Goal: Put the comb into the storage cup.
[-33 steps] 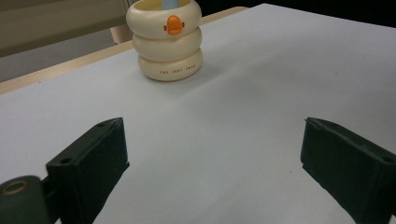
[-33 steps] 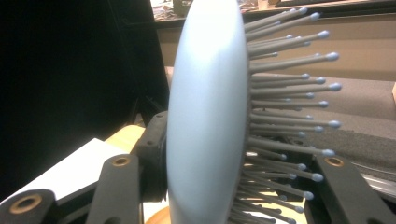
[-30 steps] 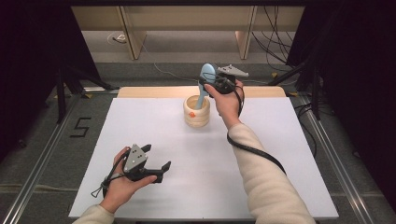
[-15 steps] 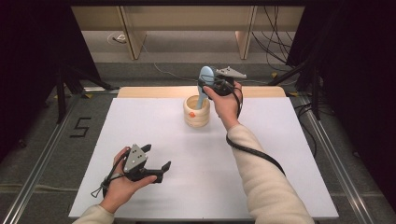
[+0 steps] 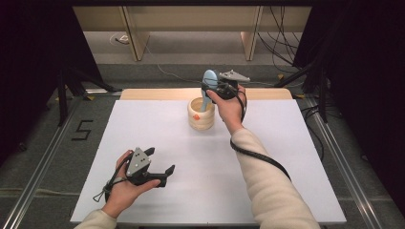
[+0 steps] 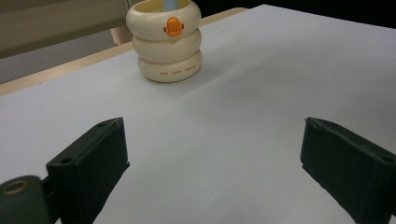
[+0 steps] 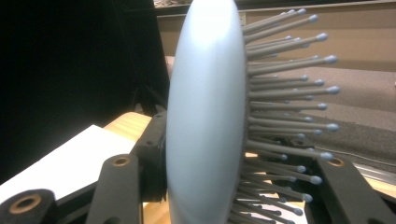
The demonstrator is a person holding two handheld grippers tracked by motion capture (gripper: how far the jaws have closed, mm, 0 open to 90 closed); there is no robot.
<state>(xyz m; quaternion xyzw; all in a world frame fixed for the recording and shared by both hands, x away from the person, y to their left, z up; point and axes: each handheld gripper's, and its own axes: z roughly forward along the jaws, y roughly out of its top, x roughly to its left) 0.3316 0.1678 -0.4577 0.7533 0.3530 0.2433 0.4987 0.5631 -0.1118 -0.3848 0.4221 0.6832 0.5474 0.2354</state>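
Observation:
A cream ringed cup (image 5: 201, 116) with an orange duck beak mark (image 6: 173, 26) stands near the table's far edge. A pale blue hairbrush (image 5: 208, 86) stands upright with its handle down in the cup. My right gripper (image 5: 212, 87) is shut on the brush head; in the right gripper view the brush's smooth back (image 7: 205, 116) faces left and its bristles (image 7: 285, 88) point right between the jaws. My left gripper (image 5: 160, 167) rests near the table's front left, open, with nothing between its fingers (image 6: 91, 158).
The white tabletop (image 5: 286, 152) ends at a wooden strip (image 5: 267, 93) at the far edge. Black stands and cables (image 5: 305, 71) sit on the floor beyond. A cable (image 5: 260, 155) trails from the right gripper along the sleeve.
The right gripper with the brush has shifted slightly; the brush stays upright over the cup. The left gripper has not moved.

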